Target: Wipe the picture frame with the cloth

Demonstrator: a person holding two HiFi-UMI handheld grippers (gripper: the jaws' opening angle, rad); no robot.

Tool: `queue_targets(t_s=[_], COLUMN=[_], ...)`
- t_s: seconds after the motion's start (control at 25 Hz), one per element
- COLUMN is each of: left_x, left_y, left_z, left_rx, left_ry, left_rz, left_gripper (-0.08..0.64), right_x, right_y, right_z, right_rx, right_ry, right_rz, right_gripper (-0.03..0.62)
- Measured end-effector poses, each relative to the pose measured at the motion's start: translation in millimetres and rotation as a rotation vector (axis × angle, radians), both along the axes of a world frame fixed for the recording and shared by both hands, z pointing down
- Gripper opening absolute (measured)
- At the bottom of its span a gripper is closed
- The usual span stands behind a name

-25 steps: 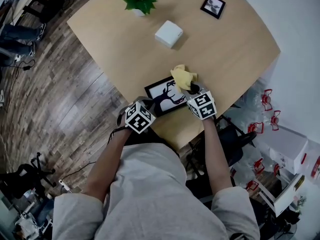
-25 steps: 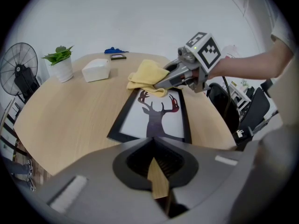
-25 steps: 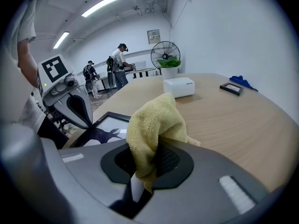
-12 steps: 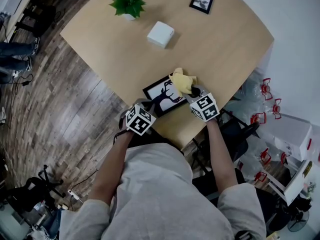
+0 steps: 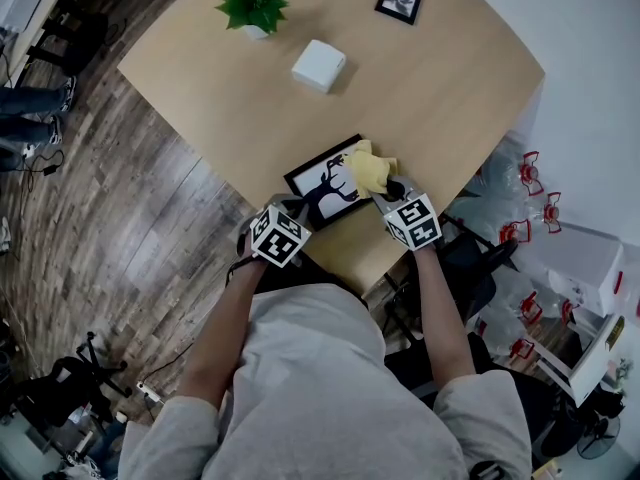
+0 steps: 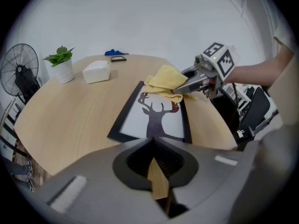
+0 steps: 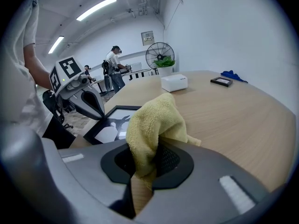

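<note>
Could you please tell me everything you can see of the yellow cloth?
The yellow cloth is a soft, terry-looking rag, bunched and crumpled. The right claw is shut on one end of it; the rest drapes onto the far right corner of the deer picture frame, which lies flat on the table.

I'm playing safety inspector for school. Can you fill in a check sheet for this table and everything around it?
Surface: light wooden table.
Job's things: deer picture frame lying flat; yellow cloth on one corner of it.
Clutter: potted plant, white box, small frame.
Grippers: right gripper, fingers shut on the cloth; left gripper, fingers shut, empty, by the frame's near edge.
Cables: what look like thin cords on the floor.
Surroundings: wood floor, fan, people far off.
</note>
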State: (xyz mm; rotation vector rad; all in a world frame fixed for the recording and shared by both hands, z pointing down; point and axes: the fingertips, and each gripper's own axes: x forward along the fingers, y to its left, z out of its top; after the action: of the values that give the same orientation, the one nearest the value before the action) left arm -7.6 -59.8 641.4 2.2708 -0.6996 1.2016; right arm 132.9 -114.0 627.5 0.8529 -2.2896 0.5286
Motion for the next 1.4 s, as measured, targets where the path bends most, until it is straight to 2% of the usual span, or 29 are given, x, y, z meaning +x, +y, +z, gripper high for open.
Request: queue_targets(t_s=[0.36, 0.76, 1.2, 1.4], left_x=[-0.7, -0.4, -0.9, -2.0], left_y=[0.9, 0.1, 0.2, -1.1], left_z=[-0.8, -0.5, -1.6, -1.5], left_rx=[-0.014, -0.021, -0.019, -0.013], left_ry=[0.010, 0.020, 0.021, 0.022], left_rz=[-0.007, -0.010, -0.024, -0.029], left_gripper=[0.053, 0.052, 0.052, 0.052], right_x=[-8.5, -24.9, -53.8, -55.5], right_y=[8.2, 16.4, 34.3, 31.7], right_z=[4.4, 5.0, 3.6, 6.1], right_rx=[0.043, 0.051, 0.034, -0.004], right_ry=[0.074, 0.041, -0.004, 0.039], right_rz=[0.029, 0.072, 0.061, 0.031], right_gripper=[0.049, 0.049, 0.049, 0.049])
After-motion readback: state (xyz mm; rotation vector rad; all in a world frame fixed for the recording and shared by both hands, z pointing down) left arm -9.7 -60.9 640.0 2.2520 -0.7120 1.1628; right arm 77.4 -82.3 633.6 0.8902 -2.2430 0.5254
